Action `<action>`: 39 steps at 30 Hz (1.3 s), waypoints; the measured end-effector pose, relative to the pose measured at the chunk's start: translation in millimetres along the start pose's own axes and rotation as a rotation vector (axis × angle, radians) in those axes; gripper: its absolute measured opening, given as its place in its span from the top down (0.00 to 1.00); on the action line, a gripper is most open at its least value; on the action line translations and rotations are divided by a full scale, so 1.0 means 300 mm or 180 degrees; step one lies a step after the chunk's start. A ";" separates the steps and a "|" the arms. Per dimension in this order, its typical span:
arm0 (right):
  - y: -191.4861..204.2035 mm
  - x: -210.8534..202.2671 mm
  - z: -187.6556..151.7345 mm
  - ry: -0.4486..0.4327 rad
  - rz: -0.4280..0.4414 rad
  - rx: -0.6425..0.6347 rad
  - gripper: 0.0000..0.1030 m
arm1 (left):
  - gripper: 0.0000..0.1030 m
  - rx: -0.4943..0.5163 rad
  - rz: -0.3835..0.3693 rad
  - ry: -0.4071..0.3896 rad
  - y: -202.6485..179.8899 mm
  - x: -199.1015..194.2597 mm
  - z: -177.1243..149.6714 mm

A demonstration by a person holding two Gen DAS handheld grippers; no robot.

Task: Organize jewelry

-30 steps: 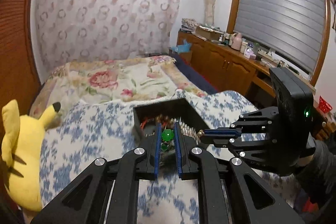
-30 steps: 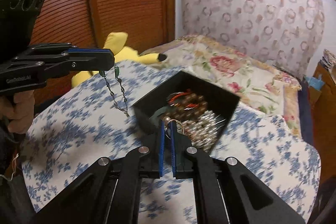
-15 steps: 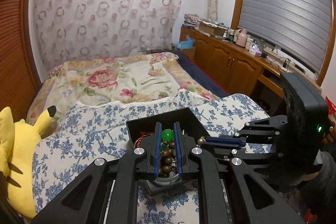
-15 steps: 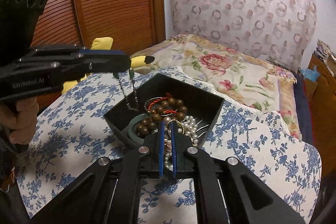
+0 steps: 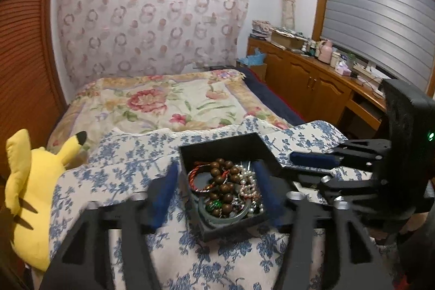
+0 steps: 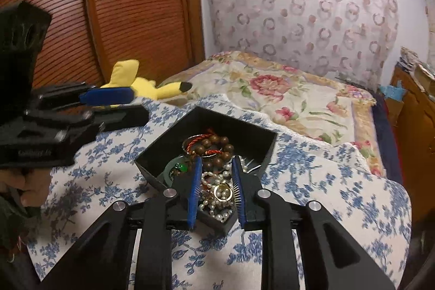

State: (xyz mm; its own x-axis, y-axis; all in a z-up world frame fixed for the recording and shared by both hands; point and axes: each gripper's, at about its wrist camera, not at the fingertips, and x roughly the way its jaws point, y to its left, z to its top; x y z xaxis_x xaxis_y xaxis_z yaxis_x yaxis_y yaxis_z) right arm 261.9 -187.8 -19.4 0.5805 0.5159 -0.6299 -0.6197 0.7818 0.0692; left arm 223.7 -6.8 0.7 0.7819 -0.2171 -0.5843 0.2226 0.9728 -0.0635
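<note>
Black plastic forms the open jewelry box (image 5: pixel 231 151) that sits on a blue-flowered white cloth (image 5: pixel 130 170) spread over the bed; in the left wrist view the left gripper (image 5: pixel 214 189) hangs over it with its blue-padded jaws spread wide, having just been opening, and nothing is between them but the box's contents below; inside lie brown wooden beads (image 5: pixel 224 175), a red braided cord (image 5: pixel 195 175), a tangle of pearls (image 5: pixel 248 182), a green bangle (image 5: pixel 225 218) and a small green stone (image 5: pixel 216 204) — all loose in the single compartment; the right gripper (image 5: pixel 312 162) reaches in from the right edge, its tip just beside the box's far right corner; a yellow plush toy (image 5: pixel 30 197) lies at the left of the bed, well apart from the box.

In the right wrist view the right gripper (image 6: pixel 216 186) points down over the near end of the box (image 6: pixel 244 132); its jaws stand partly apart, having just been opening, and grasp nothing; between them, lying on the pearls (image 6: pixel 214 181), rests a gold ring (image 6: pixel 223 192) — released, not pinched; the green stone (image 6: pixel 181 167) sits on the bangle (image 6: pixel 171 167) to the left; the left gripper (image 6: pixel 130 105) shows at the left edge, jaws apart, held by a hand (image 6: pixel 30 186); the plush toy (image 6: pixel 141 86) lies beyond it.
</note>
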 end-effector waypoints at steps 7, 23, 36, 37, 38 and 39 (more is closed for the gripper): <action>0.033 -0.175 -0.060 -0.0313 -0.0235 0.0221 0.50 | 0.08 -0.0077 0.0268 -0.0145 -0.024 -0.125 -0.073; 0.153 -0.488 -0.266 -0.0808 -0.0722 0.0484 0.02 | 0.08 -0.0229 0.0612 -0.0249 -0.095 -0.380 -0.264; 0.159 -0.528 -0.320 -0.0826 -0.0866 0.0603 0.02 | 0.08 -0.0196 0.0625 -0.0266 -0.126 -0.415 -0.286; 0.159 -0.527 -0.322 -0.0827 -0.0871 0.0605 0.02 | 0.08 -0.0195 0.0613 -0.0271 -0.126 -0.414 -0.286; 0.160 -0.527 -0.325 -0.0829 -0.0869 0.0607 0.02 | 0.08 -0.0198 0.0615 -0.0277 -0.125 -0.414 -0.287; 0.160 -0.526 -0.327 -0.0825 -0.0869 0.0605 0.02 | 0.08 -0.0199 0.0609 -0.0281 -0.126 -0.414 -0.288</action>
State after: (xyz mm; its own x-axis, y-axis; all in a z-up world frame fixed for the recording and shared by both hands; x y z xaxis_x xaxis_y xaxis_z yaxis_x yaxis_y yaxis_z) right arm 88.7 -266.0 7.4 0.8386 0.3329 -0.4312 -0.3303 0.9402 0.0833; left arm 67.9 -9.7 5.9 0.8550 -0.0314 -0.5177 0.0308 0.9995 -0.0097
